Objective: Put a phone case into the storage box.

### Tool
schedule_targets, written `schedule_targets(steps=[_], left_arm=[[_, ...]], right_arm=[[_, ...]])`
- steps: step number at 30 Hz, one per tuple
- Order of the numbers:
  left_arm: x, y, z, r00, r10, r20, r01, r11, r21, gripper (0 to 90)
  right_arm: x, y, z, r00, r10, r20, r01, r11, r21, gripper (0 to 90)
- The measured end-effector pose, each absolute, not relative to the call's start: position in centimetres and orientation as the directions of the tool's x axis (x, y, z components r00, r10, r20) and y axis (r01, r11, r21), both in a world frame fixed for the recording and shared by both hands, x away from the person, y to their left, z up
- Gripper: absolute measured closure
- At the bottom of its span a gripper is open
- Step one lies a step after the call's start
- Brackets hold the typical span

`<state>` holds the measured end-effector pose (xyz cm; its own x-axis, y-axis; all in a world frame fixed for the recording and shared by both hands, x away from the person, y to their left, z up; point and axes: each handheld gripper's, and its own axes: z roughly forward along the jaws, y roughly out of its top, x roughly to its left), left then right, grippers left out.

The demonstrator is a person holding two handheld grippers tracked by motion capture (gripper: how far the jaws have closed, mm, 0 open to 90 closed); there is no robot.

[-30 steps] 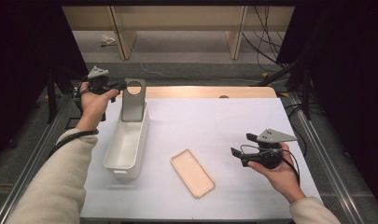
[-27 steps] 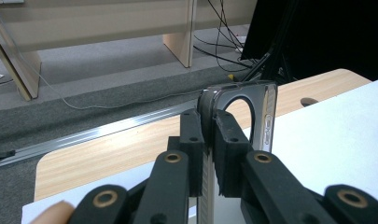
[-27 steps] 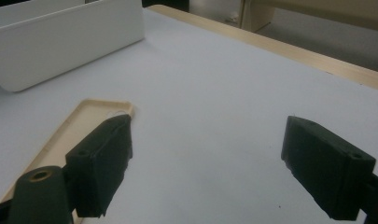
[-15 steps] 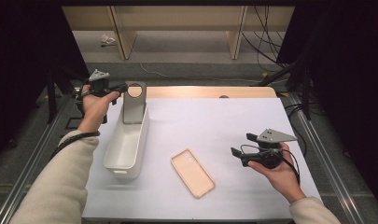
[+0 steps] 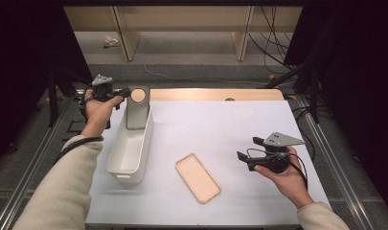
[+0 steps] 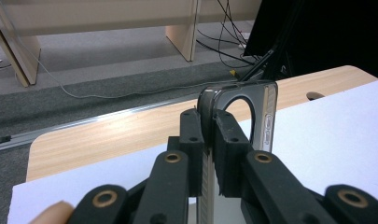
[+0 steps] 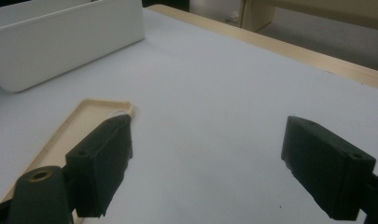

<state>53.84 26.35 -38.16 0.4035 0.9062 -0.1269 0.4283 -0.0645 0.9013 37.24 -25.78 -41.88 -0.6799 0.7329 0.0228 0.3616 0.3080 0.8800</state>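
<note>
We hold the grey case (image 5: 137, 108) upright over the bin's (image 5: 129, 153) far end, left gripper (image 6: 207, 140) clenched on its top edge. Right gripper (image 7: 207, 154) hangs released. Thin-edge grip: case may pivot, catch the rim.

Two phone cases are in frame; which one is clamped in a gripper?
The grey phone case, standing upright at the far end of the white bin with the left gripper shut on its edge. The beige phone case lies flat, untouched.
</note>
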Motion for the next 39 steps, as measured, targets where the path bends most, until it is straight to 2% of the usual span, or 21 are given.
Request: schedule_targets(steps=[20, 39], left_arm=[[54.3, 26.6, -39.3, 0.366, 0.920, -0.141, 0.452, -0.044, 0.891, 81.4], [54.7, 26.8, -39.8, 0.335, 0.936, -0.104, 0.468, -0.069, 0.881, 80.0]], right_arm=[[37.2, -25.7, -41.9, -0.681, 0.731, 0.025, 0.361, 0.307, 0.881, 17.2], [37.3, -25.8, -41.9, -0.681, 0.731, 0.027, 0.364, 0.307, 0.880, 17.1]])
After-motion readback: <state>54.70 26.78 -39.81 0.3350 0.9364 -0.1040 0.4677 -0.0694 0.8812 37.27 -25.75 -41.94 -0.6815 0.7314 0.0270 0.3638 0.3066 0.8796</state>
